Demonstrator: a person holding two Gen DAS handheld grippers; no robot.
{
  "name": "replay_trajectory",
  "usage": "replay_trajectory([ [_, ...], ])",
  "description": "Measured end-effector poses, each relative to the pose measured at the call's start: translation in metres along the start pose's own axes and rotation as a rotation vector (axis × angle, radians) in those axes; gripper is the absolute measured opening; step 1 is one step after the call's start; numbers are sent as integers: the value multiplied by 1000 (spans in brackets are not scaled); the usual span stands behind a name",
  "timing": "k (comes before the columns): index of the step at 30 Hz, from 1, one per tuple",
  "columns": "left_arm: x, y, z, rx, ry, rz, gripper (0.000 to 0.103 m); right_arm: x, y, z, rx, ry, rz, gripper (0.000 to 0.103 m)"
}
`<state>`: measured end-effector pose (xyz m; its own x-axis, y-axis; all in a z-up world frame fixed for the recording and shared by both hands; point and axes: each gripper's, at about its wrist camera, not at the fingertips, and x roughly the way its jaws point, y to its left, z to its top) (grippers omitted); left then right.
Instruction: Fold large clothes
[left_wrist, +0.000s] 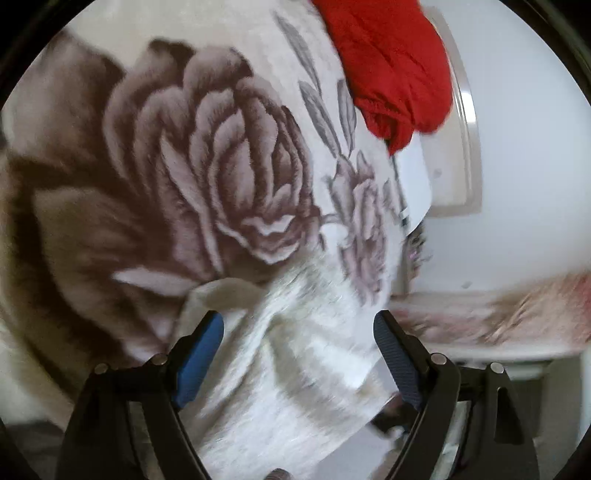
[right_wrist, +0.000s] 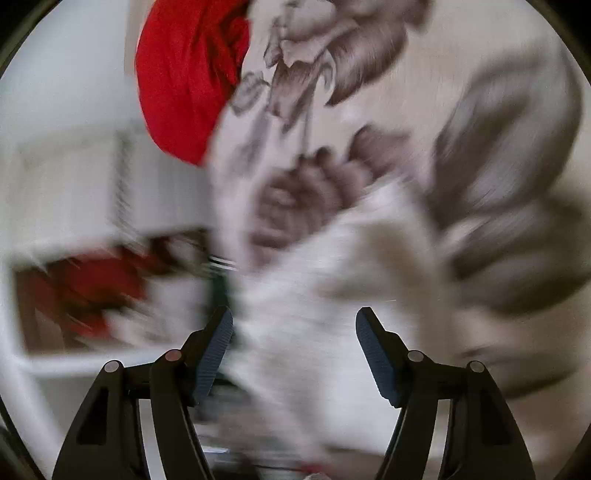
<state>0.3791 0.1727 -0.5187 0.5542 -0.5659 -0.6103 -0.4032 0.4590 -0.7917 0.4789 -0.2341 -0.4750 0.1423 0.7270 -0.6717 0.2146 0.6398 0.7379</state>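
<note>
A large cream fleece blanket (left_wrist: 207, 177) printed with big grey-brown roses fills the left wrist view. A turned-over white corner of the blanket (left_wrist: 295, 350) lies between the fingers of my left gripper (left_wrist: 299, 332), which is open. The same blanket (right_wrist: 424, 166) fills the right side of the blurred right wrist view. Its pale folded edge (right_wrist: 314, 295) lies between the fingers of my right gripper (right_wrist: 295, 325), which is open. A red garment (left_wrist: 391, 62) lies bunched at the blanket's far edge, and it also shows in the right wrist view (right_wrist: 184, 74).
A white wall with a framed panel (left_wrist: 469, 147) stands to the right in the left wrist view. A white shelf unit (right_wrist: 74, 221) with red and dark things in it is at the left of the right wrist view, heavily blurred.
</note>
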Motion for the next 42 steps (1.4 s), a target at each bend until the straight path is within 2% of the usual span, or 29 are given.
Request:
replay_trajectory([
  [3,15,-12,-18,140,74,90,83,20,-1,-12,-178,70,-174,71],
  [7,40,-20,-38,269,127,163,83,48,-6,-17,-253,109,-228,70],
  [8,46,-22,-42,295,123,180,83,51,-6,-16,-258,98,-225,67],
  [9,47,-25,-47,332,103,201,82,52,-4,-15,-271,73,-230,60],
  [10,46,-29,-51,374,76,216,80,53,-4,-15,-280,59,-246,47],
  [11,46,-33,-55,402,60,215,61,54,-4,-14,-285,43,-273,37],
  [12,44,-37,-58,439,42,249,25,53,-4,-14,-280,27,-295,24],
  [13,42,-37,-59,457,28,295,9,50,-3,-15,-275,10,-305,17],
  [16,18,-31,-53,399,-7,228,9,36,-1,-16,-269,-40,-311,8],
  [20,-2,-32,-44,326,-28,129,9,1,8,-19,-219,-136,-266,6],
  [23,17,-18,-22,290,-24,153,9,-5,10,-9,-214,-192,-281,5],
  [24,34,-5,-13,277,8,181,9,3,3,-1,-196,-178,-291,5],
  [26,67,30,1,197,67,225,10,27,-15,16,-179,-139,-383,4],
  [28,79,52,10,138,91,203,12,52,-37,34,-142,-78,-478,0],
  [30,70,48,15,130,92,184,11,63,-58,44,-81,34,-439,0],
  [33,52,32,7,157,98,178,15,49,-66,42,-61,87,-348,0],
  [34,47,29,3,157,99,179,16,38,-69,37,-51,86,-319,6],
  [35,42,26,-1,151,100,181,19,25,-71,31,-44,72,-299,15],
  [36,37,25,-6,141,85,188,26,12,-74,25,-36,52,-274,51],
  [37,31,22,-7,136,58,189,31,3,-75,19,-29,41,-237,78],
  [39,17,18,-16,125,-3,178,52,-12,-75,3,-27,31,-110,81],
  [40,12,14,-21,132,-33,176,58,-13,-73,-3,-38,40,-80,85],
  [41,8,11,-25,147,-59,191,76,-8,-68,-10,-70,65,-53,87],
  [42,7,8,-28,164,-75,208,89,1,-63,-15,-115,97,-36,88],
])
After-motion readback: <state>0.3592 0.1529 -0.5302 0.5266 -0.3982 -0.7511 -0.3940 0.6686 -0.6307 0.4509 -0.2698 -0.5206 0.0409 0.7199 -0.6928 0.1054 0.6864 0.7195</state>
